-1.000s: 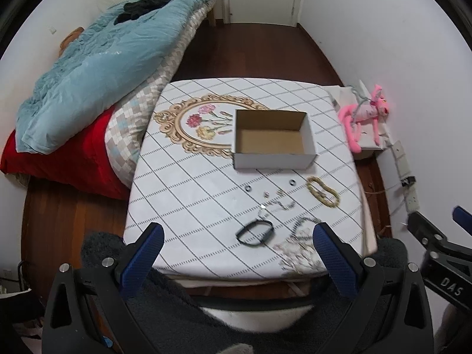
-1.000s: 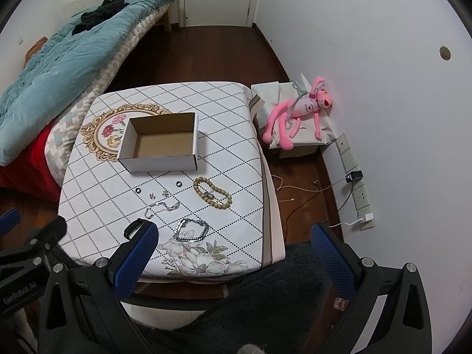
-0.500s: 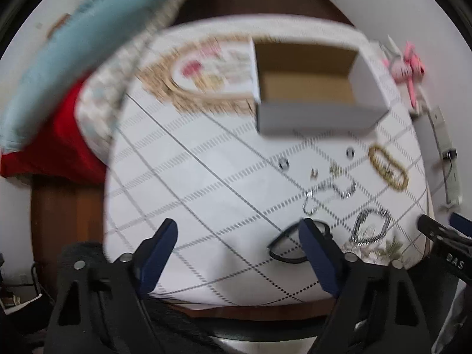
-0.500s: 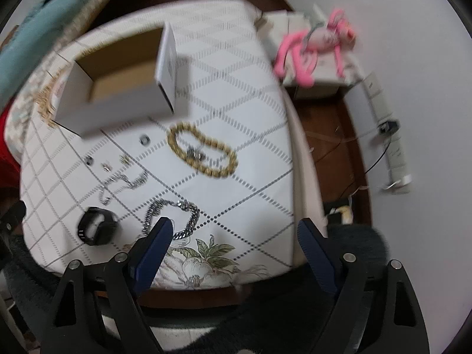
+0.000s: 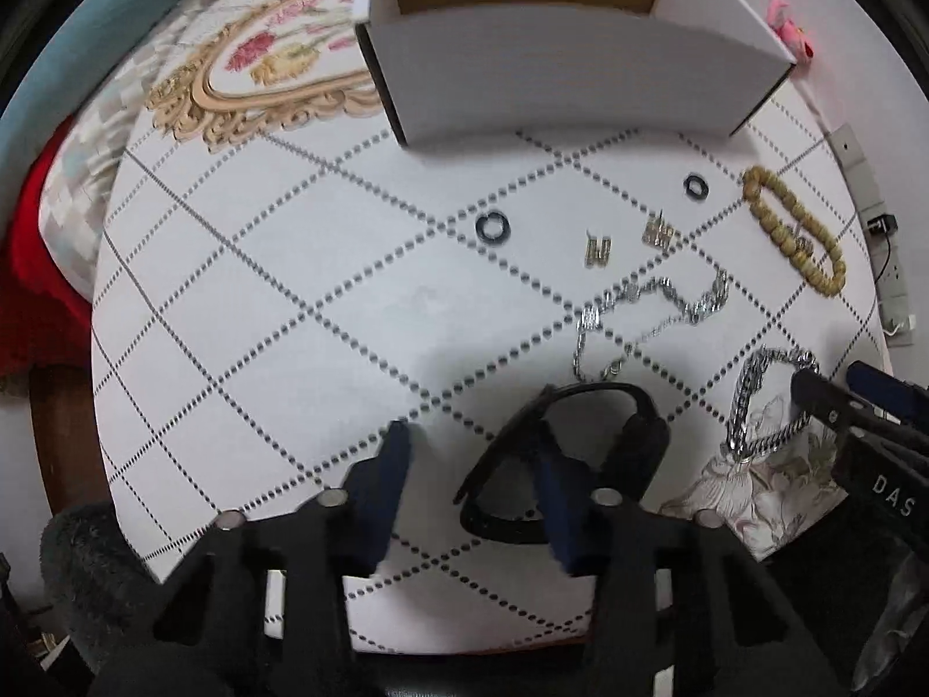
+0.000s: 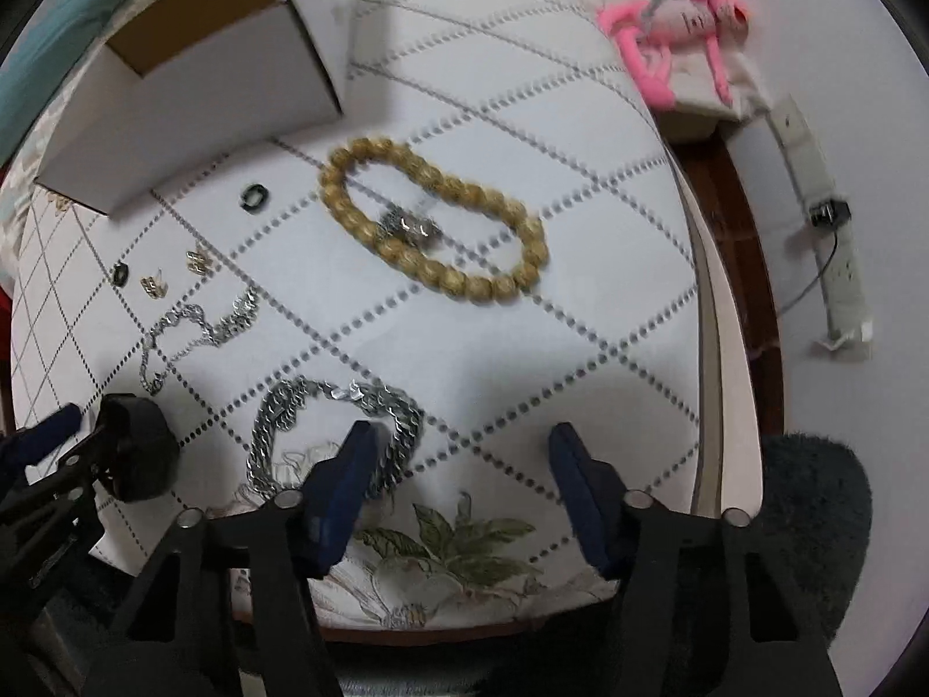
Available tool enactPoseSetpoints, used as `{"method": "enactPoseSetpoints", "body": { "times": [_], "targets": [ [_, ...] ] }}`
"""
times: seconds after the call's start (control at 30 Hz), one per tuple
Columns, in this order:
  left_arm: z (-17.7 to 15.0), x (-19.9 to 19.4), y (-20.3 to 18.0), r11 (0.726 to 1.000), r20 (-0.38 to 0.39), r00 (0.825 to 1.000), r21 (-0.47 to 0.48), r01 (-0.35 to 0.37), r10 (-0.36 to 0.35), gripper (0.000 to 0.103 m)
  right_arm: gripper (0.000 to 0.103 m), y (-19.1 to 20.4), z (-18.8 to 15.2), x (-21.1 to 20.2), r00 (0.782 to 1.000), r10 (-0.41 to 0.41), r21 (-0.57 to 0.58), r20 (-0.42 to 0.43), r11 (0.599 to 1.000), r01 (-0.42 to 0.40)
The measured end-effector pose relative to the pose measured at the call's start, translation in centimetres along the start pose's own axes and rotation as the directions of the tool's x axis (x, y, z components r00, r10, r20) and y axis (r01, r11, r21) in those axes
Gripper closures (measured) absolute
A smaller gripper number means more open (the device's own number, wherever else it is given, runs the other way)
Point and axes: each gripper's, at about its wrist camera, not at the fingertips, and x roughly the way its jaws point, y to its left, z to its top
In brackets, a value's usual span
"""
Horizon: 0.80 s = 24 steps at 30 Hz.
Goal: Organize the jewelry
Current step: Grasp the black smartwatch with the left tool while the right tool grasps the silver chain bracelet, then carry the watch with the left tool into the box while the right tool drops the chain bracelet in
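Jewelry lies on a white patterned table (image 5: 290, 302). My left gripper (image 5: 473, 444) is open, low over the table; its right finger sits inside the loop of a black band (image 5: 580, 453). My right gripper (image 6: 461, 441) is open; its left finger rests at the edge of a thick silver chain bracelet (image 6: 337, 430), which also shows in the left wrist view (image 5: 760, 401). A tan bead bracelet (image 6: 435, 226), a thin silver chain (image 5: 650, 313), two black rings (image 5: 492, 228) (image 5: 695, 186) and two small gold earrings (image 5: 598, 248) lie between the grippers and an open white box (image 5: 557, 64).
A pink plush toy (image 6: 679, 11) lies on a bag right of the table. A power strip (image 6: 824, 221) runs along the wall. A bed with a blue quilt (image 5: 87, 46) and red cover stands left. The table's right edge (image 6: 708, 290) is near my right gripper.
Both grippers have dropped and moved forward to the table. The left gripper has narrowed over the black band; the right has come to the silver chain bracelet.
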Motion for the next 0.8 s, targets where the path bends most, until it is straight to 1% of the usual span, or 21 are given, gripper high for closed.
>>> {"method": "enactPoseSetpoints", "body": {
  "times": [0.03,0.07,0.1,0.13,0.17,0.2,0.23,0.3,0.43,0.63,0.67,0.73,0.8],
  "targets": [
    [0.0,0.0,0.0,1.0,0.006,1.0,0.0,0.013,-0.013,0.08,0.044,0.2,0.1,0.0,1.0,0.002,0.0,0.008,1.0,-0.002],
    [-0.1,-0.1,0.1,1.0,0.006,1.0,-0.003,0.019,-0.019,0.09,0.049,0.3,0.1,-0.1,1.0,0.001,0.0,0.021,1.0,-0.001],
    [-0.1,-0.1,0.1,1.0,0.009,1.0,-0.001,0.011,-0.011,0.093,0.052,0.4,0.0,-0.2,0.999,0.001,-0.001,0.045,1.0,-0.001],
    [-0.2,-0.2,0.1,1.0,0.017,1.0,0.003,0.0,0.0,0.094,0.063,0.6,-0.1,-0.4,0.998,0.0,-0.002,0.061,1.0,0.0],
    [-0.3,-0.2,0.2,1.0,0.021,1.0,0.003,-0.006,0.006,0.096,0.078,0.7,-0.2,-0.5,0.997,0.001,-0.004,0.08,1.0,0.0],
    [-0.3,-0.2,0.3,1.0,0.024,1.0,0.0,-0.007,0.007,0.097,0.088,0.9,-0.2,-0.6,0.996,-0.001,-0.006,0.088,1.0,0.001],
    [-0.4,-0.3,0.6,1.0,0.025,1.0,-0.004,-0.003,0.003,0.098,0.094,1.0,-0.3,-0.7,0.996,0.001,-0.003,0.091,1.0,-0.001],
    [-0.5,-0.5,1.1,1.0,0.031,1.0,-0.012,0.003,-0.003,0.099,0.095,0.8,-0.2,-0.8,0.996,0.021,0.009,0.088,1.0,-0.022],
    [-0.8,-1.7,2.4,1.0,0.043,0.999,-0.028,0.01,-0.009,0.099,0.095,-0.6,-0.1,-1.3,0.991,0.106,0.062,0.082,0.992,-0.111],
    [-2.0,-4.7,3.2,0.998,0.081,0.996,-0.042,0.035,-0.032,0.099,0.095,-0.7,-0.2,-4.3,0.973,0.182,0.057,0.142,0.98,-0.191],
    [-2.0,-4.7,2.9,0.998,0.091,0.995,-0.042,0.038,-0.034,0.099,0.095,-0.6,-0.1,-5.0,0.969,0.195,0.05,0.154,0.977,-0.205],
    [-2.0,-5.9,2.6,0.998,0.109,0.993,-0.045,0.045,-0.04,0.099,0.095,-0.5,0.1,-6.0,0.962,0.212,0.042,0.171,0.974,-0.222],
    [-1.9,-6.9,3.1,0.997,0.129,0.99,-0.052,0.055,-0.048,0.099,0.095,-0.4,0.4,-7.1,0.955,0.232,0.032,0.187,0.97,-0.242]
  ]
}}
